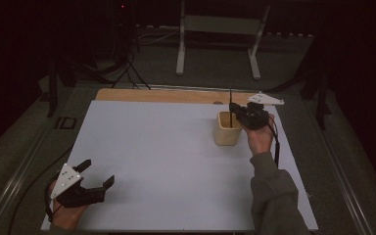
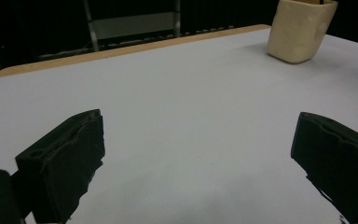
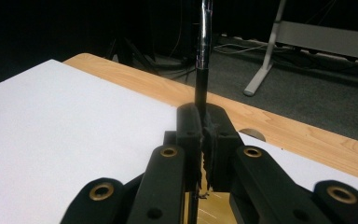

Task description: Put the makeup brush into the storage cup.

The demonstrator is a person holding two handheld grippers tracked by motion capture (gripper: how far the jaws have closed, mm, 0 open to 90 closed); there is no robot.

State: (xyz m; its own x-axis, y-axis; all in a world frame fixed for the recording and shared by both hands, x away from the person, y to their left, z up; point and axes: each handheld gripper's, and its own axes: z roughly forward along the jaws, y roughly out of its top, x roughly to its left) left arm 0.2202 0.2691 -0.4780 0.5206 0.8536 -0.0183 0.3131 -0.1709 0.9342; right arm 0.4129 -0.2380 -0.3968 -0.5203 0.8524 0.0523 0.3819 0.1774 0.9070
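The pen (image 1: 230, 105), a thin dark rod with a shiny upper section, stands upright right of centre in the high view, its long axis vertical and its lower end reaching down into the cream cup (image 1: 227, 129). The right gripper (image 1: 235, 113) has its jaws pinched onto the pen's shaft just above the cup's rim; in the right gripper view the pen (image 3: 202, 56) rises straight up from between the closed jaws, and a yellowish bit of the cup's inside shows below them. Whether the tip touches the cup's bottom cannot be told. Nothing else is visible in the cup. The coming move, as I judge it, turns on keeping the pen vertical over the opening, so a straight drop or lift clears the rim. The cup stands on the white table (image 1: 166, 156) near its far right side. The left gripper (image 1: 98, 178) rests at the lower left of the frame, jaws spread wide and empty, well apart from the cup (image 2: 300, 30).
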